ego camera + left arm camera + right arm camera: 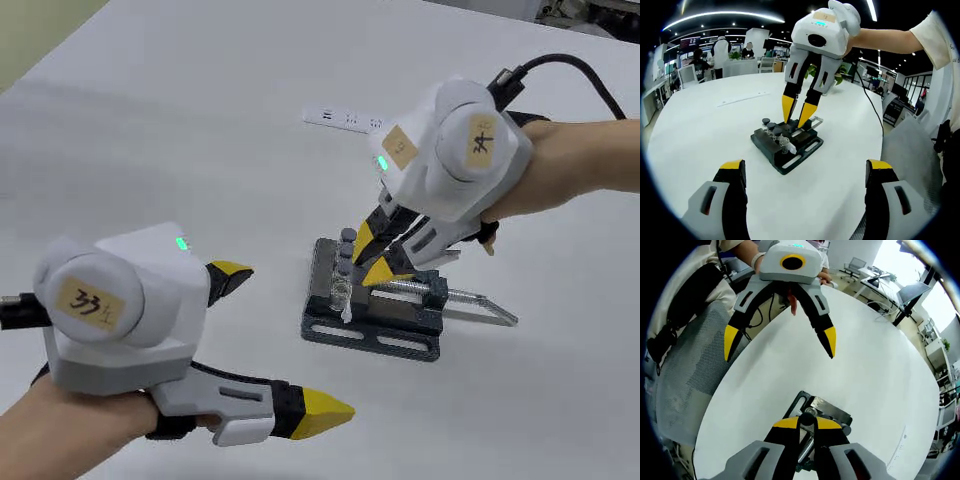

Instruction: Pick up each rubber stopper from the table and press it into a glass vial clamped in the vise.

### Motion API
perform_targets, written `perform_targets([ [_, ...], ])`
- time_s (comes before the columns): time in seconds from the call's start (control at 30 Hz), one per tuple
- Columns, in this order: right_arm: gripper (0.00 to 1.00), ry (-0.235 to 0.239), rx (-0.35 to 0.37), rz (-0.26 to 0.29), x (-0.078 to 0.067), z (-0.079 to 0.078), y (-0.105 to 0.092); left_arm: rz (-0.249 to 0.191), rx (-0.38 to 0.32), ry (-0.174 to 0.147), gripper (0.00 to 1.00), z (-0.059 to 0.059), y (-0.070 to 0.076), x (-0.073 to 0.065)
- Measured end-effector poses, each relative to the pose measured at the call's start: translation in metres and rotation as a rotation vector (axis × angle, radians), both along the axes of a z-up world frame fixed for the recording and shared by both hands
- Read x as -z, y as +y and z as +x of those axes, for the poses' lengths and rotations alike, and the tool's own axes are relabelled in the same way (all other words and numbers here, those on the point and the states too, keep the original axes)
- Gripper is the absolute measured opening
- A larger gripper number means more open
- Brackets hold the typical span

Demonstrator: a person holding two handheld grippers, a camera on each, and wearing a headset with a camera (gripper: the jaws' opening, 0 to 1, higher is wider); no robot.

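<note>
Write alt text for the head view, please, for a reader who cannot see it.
The right gripper, jaws close together, points down over a small black vise holding glass vials, some stoppered, on a white table. The left gripper hovers nearby, jaws wide open and empty.

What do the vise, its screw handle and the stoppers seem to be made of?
Vise: dark metal by the look, matte, with a cast-looking slotted base. Screw handle: seemingly bare steel, since it shines silver. Stoppers: probably grey rubber, dull with no glint.
</note>
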State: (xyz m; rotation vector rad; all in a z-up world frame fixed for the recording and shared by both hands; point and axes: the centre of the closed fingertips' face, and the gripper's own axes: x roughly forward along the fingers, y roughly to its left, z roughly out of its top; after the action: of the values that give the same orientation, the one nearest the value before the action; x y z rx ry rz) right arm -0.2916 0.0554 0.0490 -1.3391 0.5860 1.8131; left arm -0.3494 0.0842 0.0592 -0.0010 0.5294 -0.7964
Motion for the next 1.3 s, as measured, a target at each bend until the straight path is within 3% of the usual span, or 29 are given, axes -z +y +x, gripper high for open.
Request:
perform_targets([
  [0.27,0.05,-0.018,-0.021,-0.019,0.011,0.002,0.004,-0.006,-0.015,0.004,0.99,-0.003,0.003,0.003],
  [1.07,0.05,-0.04,-0.042,-0.08,0.02,0.006,0.008,-0.029,-0.031,0.026,0.99,-0.008,0.004,0.006],
  [1.3,0.05,-0.06,-0.101,-0.112,0.021,0.005,0.007,-0.035,-0.037,0.031,0.98,-0.008,0.006,0.007],
])
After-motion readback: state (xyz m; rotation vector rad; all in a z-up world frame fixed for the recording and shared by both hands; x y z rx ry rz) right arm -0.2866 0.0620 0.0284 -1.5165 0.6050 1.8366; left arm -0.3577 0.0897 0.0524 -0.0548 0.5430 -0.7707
